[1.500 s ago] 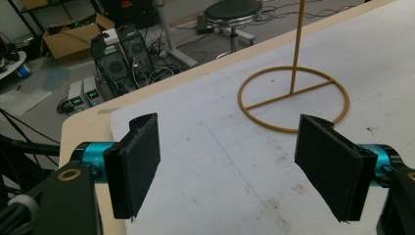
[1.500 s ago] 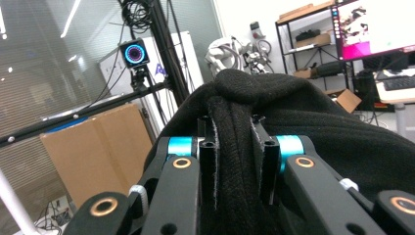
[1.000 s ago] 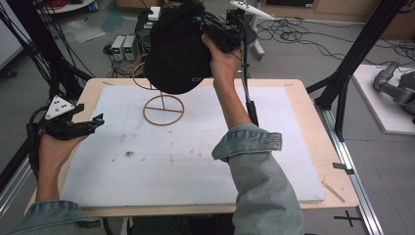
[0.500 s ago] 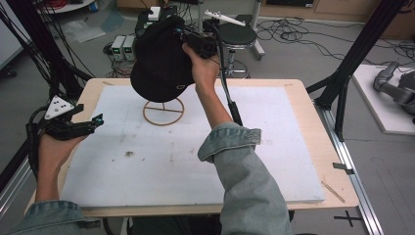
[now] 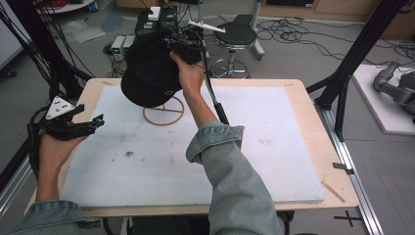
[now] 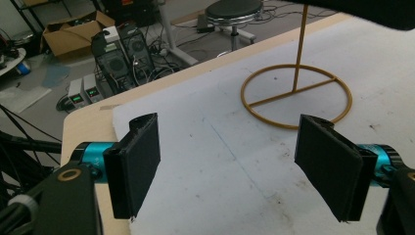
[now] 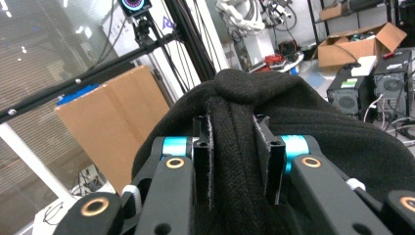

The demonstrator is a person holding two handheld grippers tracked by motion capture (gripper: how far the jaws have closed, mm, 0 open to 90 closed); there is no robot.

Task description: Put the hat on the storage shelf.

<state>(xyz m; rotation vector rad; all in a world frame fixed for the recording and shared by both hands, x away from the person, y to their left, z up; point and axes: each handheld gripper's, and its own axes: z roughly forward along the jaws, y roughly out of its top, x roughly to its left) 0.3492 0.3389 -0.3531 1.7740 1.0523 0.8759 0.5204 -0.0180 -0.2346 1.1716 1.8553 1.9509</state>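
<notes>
Since a second ago the right hand-held gripper (image 5: 183, 49) has carried the black cap (image 5: 149, 73) leftward and down; the cap now hangs right above the wire stand (image 5: 164, 110), covering the top of its post, near the far-left part of the table (image 5: 303, 112). Jaws are pinched on a fold of cap fabric, clear in the right gripper view (image 7: 235, 161), though they've eased open a touch in the last half second; fabric still sits between the pads. Left hand-held gripper (image 5: 78, 128) hasn't moved: sits at the left edge, jaws wide apart, nothing between them (image 6: 235, 166). The left gripper view shows the stand's ring base (image 6: 296, 95) flat on the white mat (image 5: 274, 147), well clear of the mat's far edge. Room: the mat's whole right half and near side are bare, and the strip between the left hand-held gripper and the stand is free too. The right forearm (image 5: 230, 171) crosses the middle from the near edge.
</notes>
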